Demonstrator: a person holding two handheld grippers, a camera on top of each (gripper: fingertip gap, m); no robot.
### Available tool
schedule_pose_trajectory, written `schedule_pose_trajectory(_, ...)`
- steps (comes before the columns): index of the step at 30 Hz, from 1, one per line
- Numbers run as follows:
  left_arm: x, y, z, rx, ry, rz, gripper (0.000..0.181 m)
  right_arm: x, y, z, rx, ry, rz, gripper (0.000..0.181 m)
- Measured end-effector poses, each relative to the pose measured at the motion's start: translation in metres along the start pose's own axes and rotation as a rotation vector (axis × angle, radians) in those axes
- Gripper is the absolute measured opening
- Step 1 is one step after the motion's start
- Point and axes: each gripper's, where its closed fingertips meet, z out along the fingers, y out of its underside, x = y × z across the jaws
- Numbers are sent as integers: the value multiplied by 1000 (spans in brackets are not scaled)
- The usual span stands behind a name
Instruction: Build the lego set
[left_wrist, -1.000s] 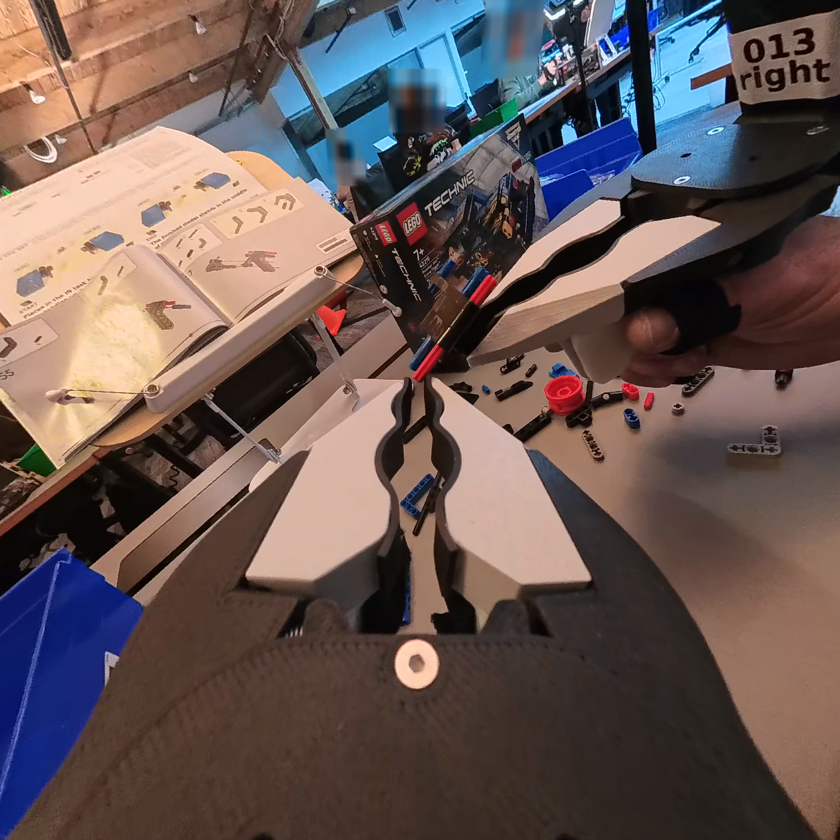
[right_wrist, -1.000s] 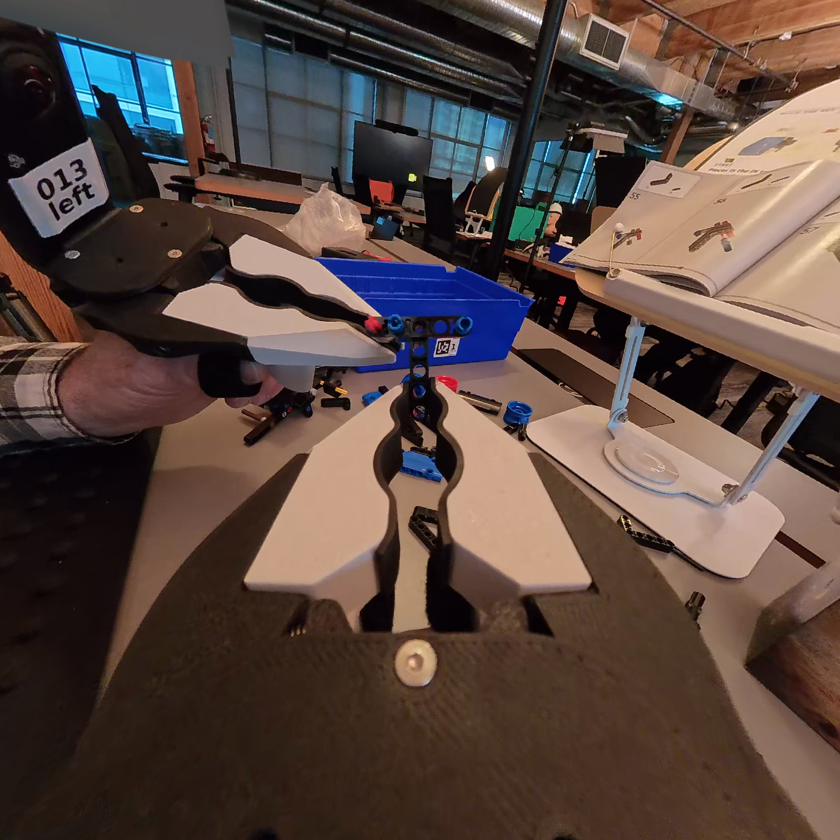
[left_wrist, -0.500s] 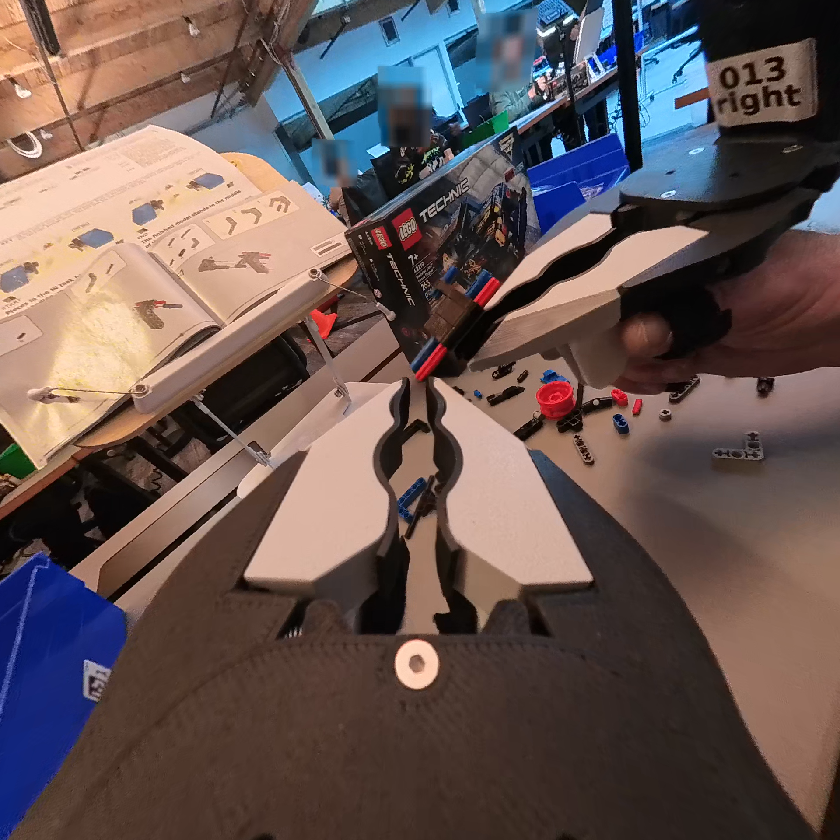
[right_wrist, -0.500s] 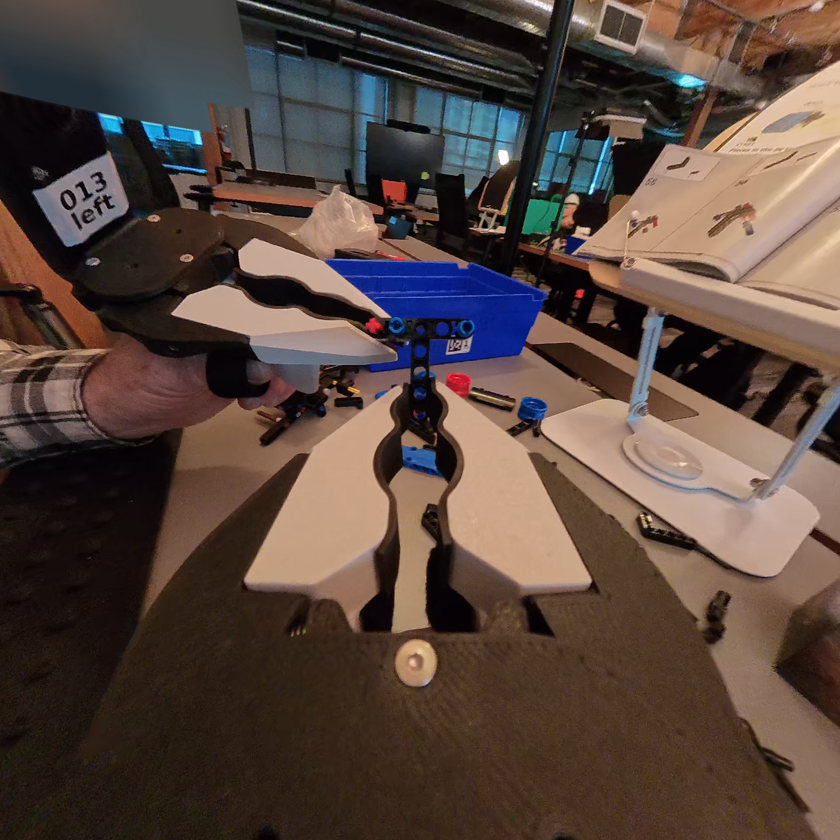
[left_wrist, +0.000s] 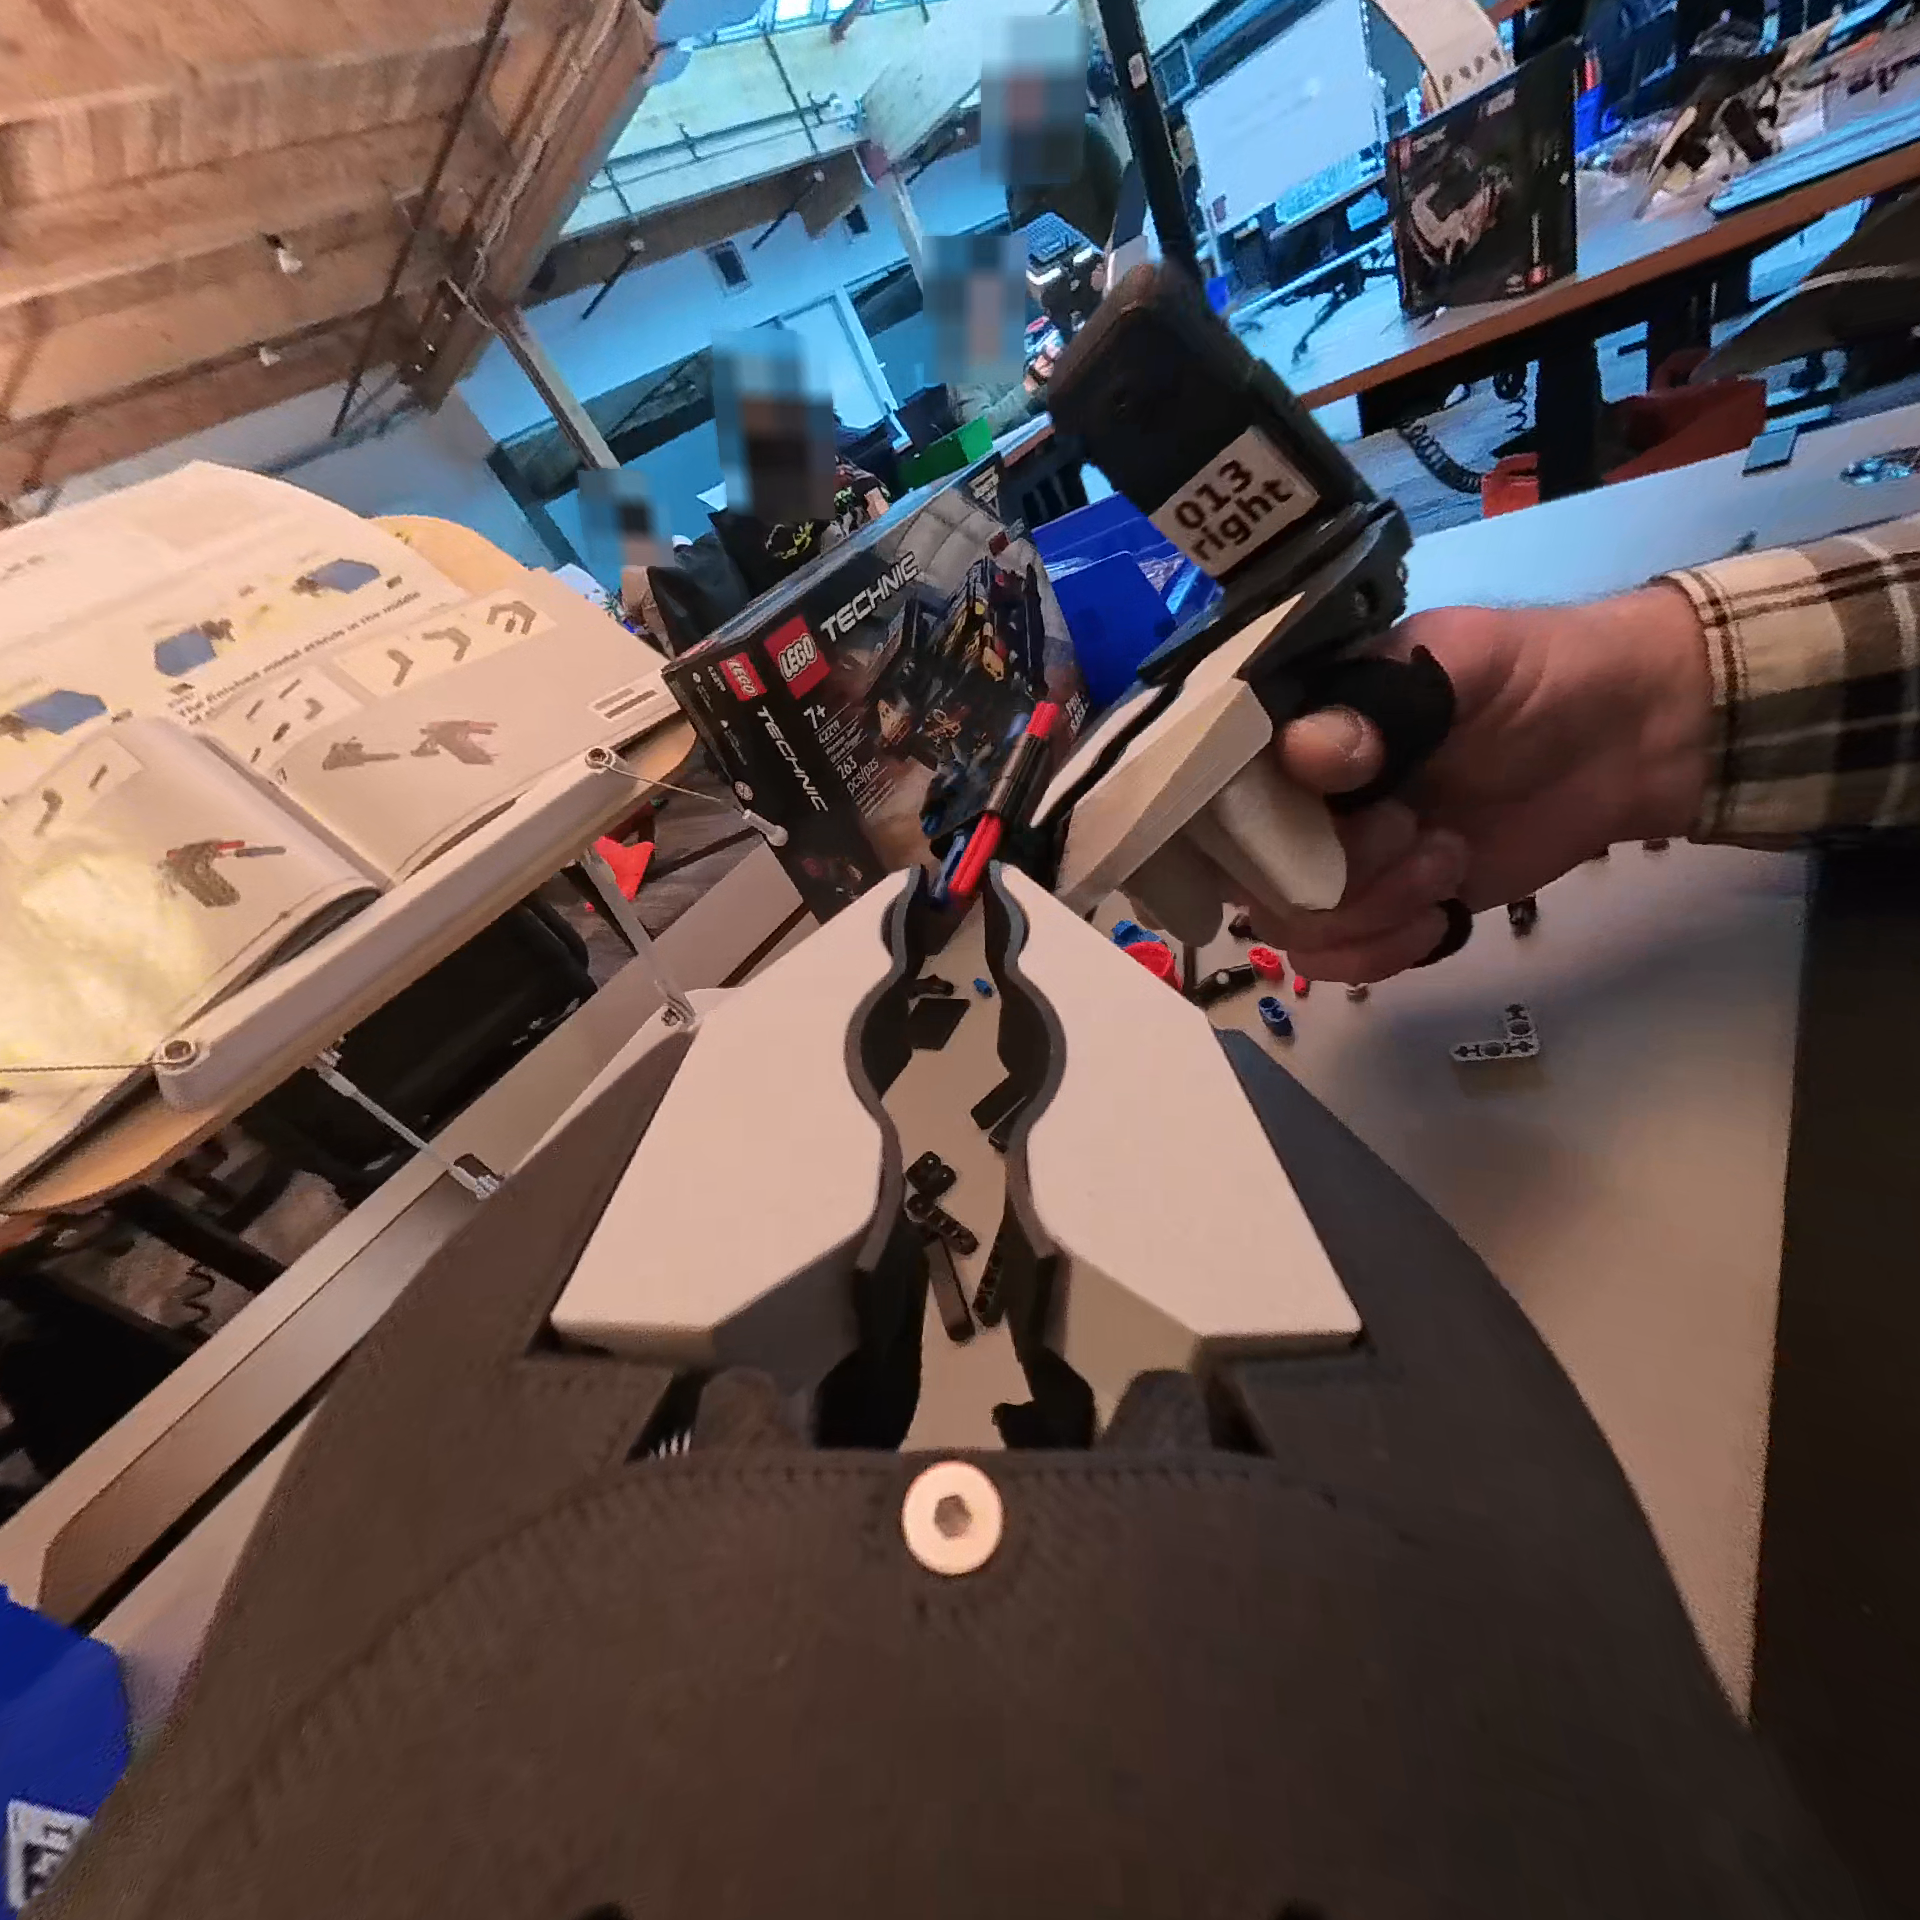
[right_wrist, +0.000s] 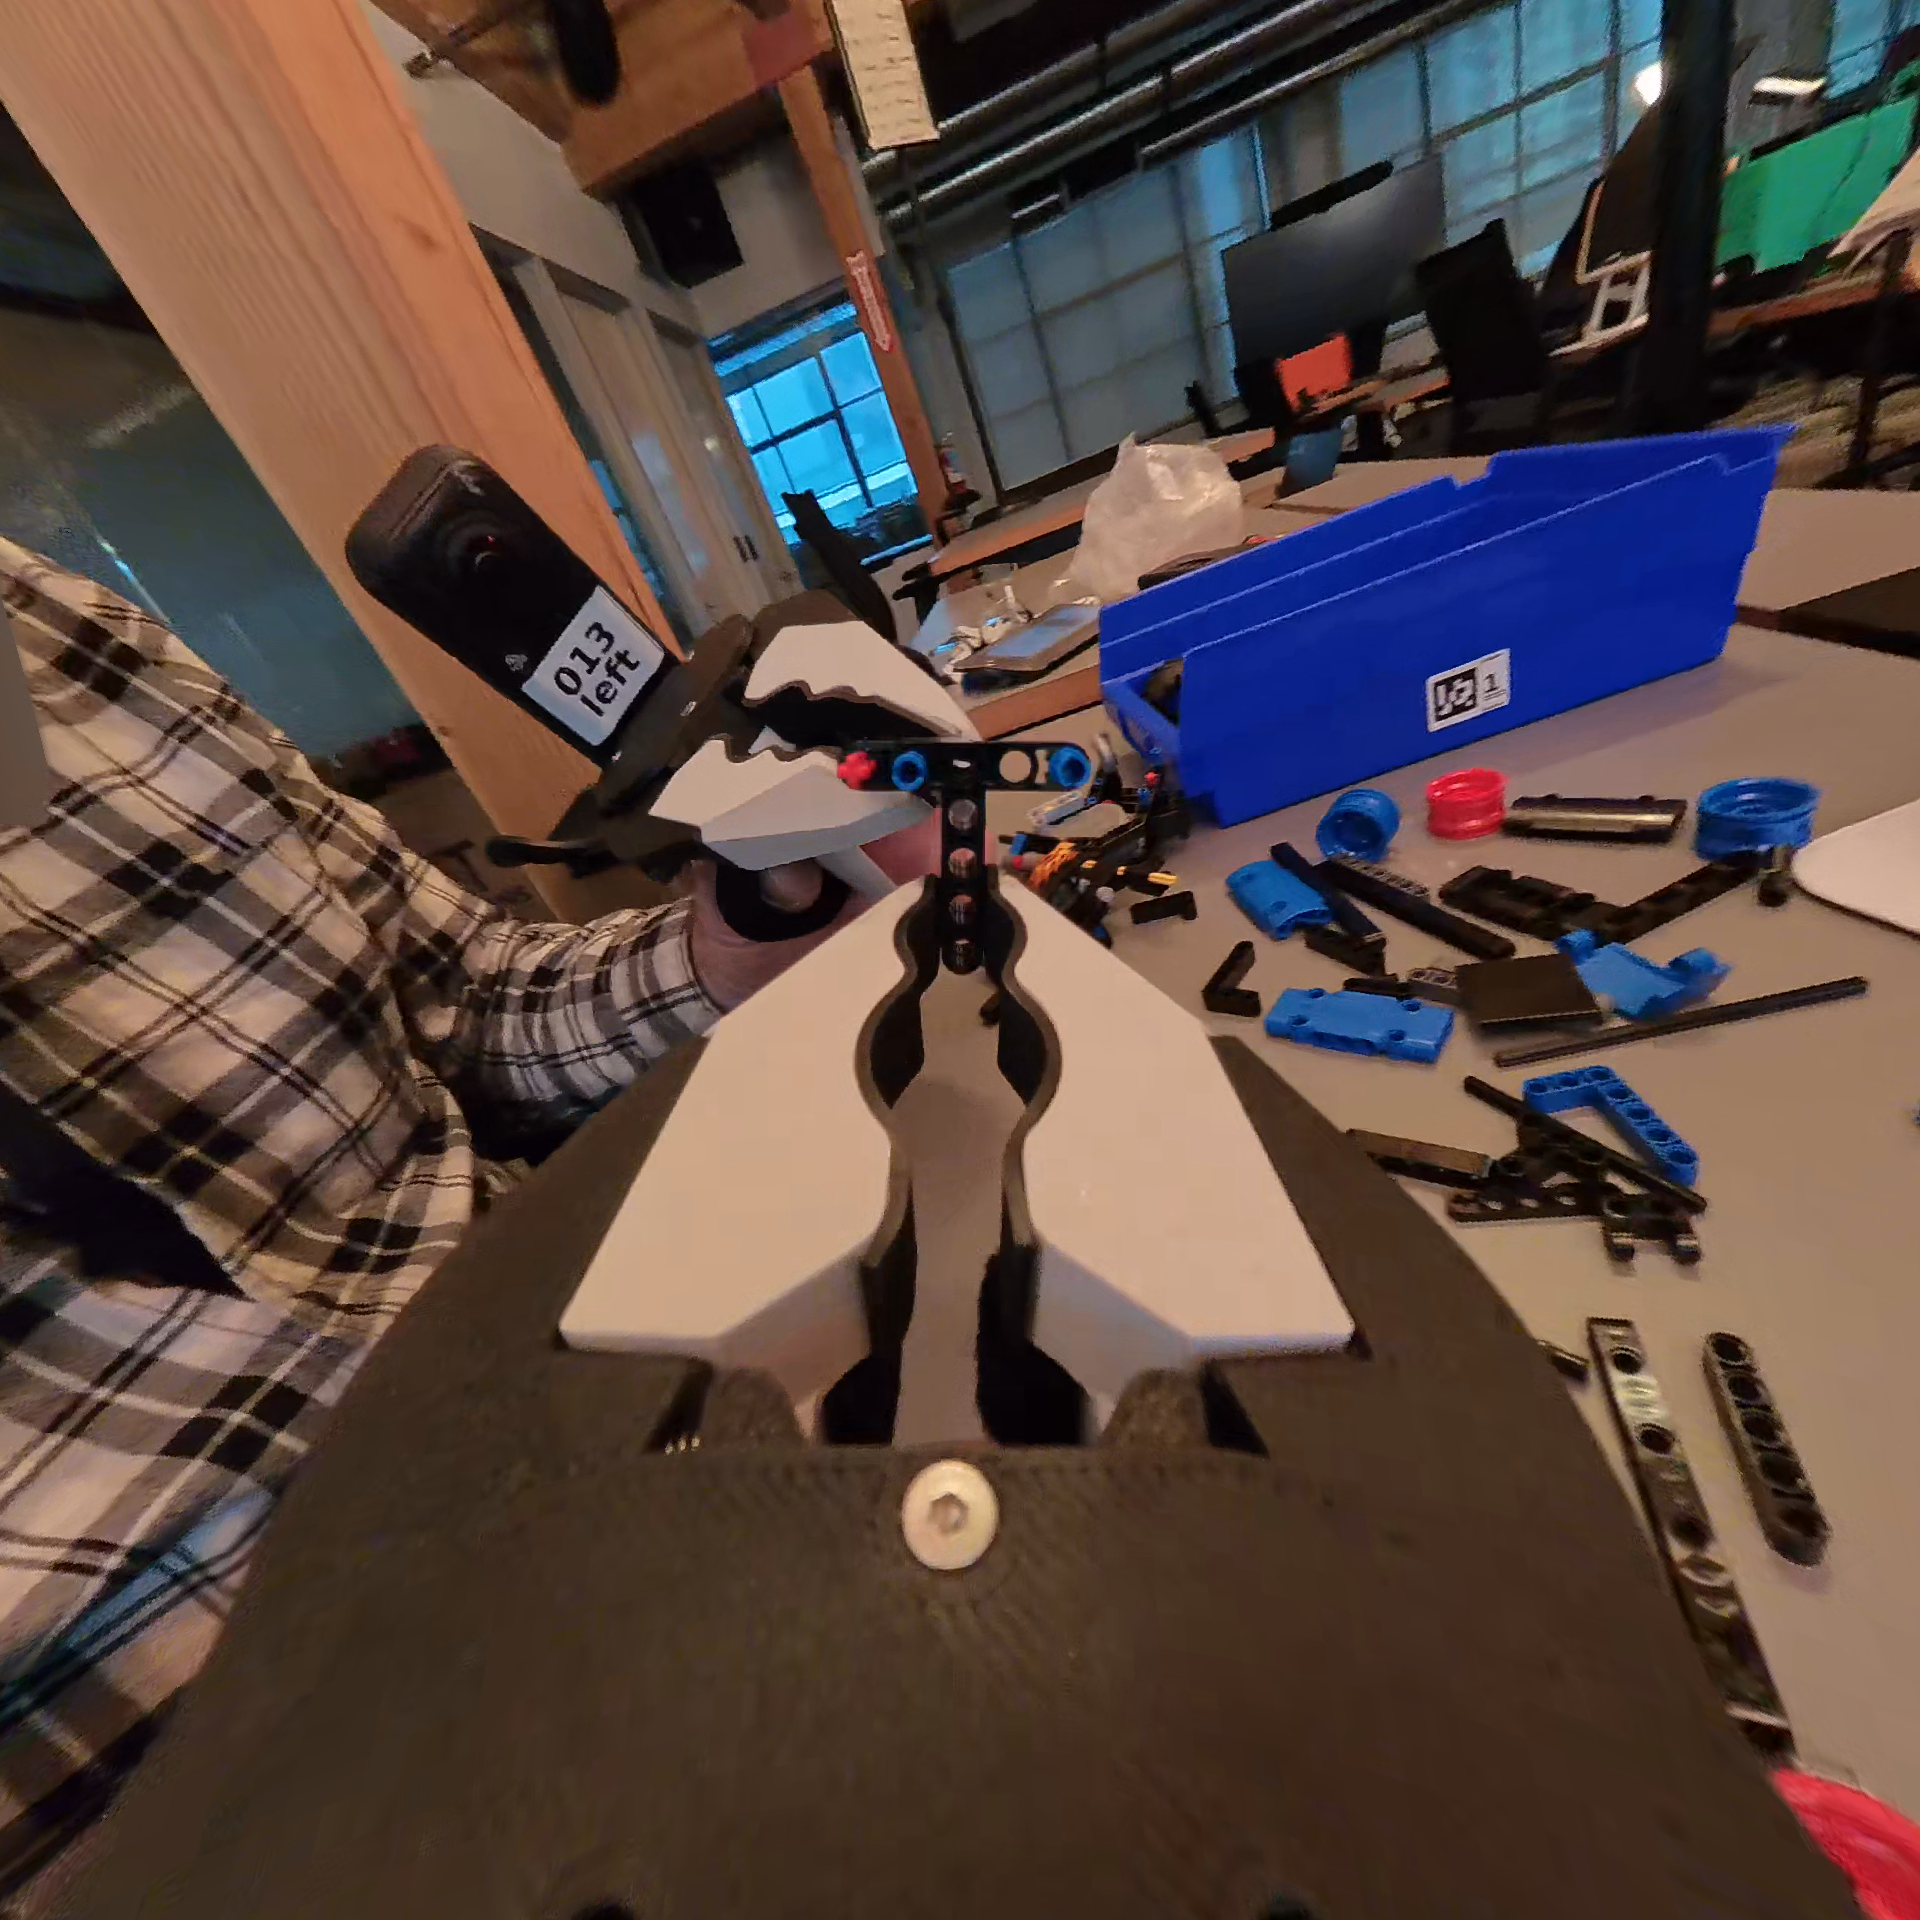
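A black T-shaped beam assembly has a red pin and blue pins on its crossbar. My right gripper is shut on its stem and holds it upright above the grey table. My left gripper comes in from the left with its tips at the crossbar's red-pin end. In the left wrist view the red and blue pin ends sit between the tips of my left gripper. The right gripper reaches in from the right there, held by a hand in a plaid sleeve.
Loose black and blue parts, red and blue wheel hubs lie right of the grippers. A blue bin stands behind them. An open instruction book on a stand and the set's box stand at the far edge. A wooden post rises at the left. My two grippers' fingertips are within a few centimetres of each other.
Both grippers have tilted and swung together, carrying the assembly. The crossbar's pin end, earlier just beyond my left tips, now sits between them.
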Motion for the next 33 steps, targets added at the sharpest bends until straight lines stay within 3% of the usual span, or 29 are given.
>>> schedule_pose_trajectory(3, -5, 5, 0, -41, -34, 11, 6, 5, -2, -1, 13, 28, 8, 8)
schedule_pose_trajectory(5, -11, 9, 1, -80, -79, 17, 4, 15, -8, -3, 31, 125, -59, 20)
schedule_pose_trajectory(8, -19, 20, 5, -149, -130, -5, 1, 27, -11, -8, -19, 320, -264, 32)
schedule_pose_trajectory(12, -23, 28, 9, -201, -156, -71, 1, 34, -17, -11, -139, 582, -650, 34)
schedule_pose_trajectory(15, -23, 32, 13, -236, -167, -98, 2, 38, -14, -10, -269, 728, -908, 32)
schedule_pose_trajectory(18, -24, 32, 14, -239, -174, -140, 2, 47, -3, -8, -404, 797, -1020, 31)
schedule_pose_trajectory(23, -21, 33, 20, -263, -190, -148, 2, 53, -5, -12, -449, 888, -1076, 19)
schedule_pose_trajectory(26, -18, 29, 21, -246, -182, -115, 3, 54, -5, -13, -420, 878, -1008, 17)
schedule_pose_trajectory(33, -1, 31, 25, -211, -2, -95, 27, 36, -3, -16, -173, 486, -496, 16)
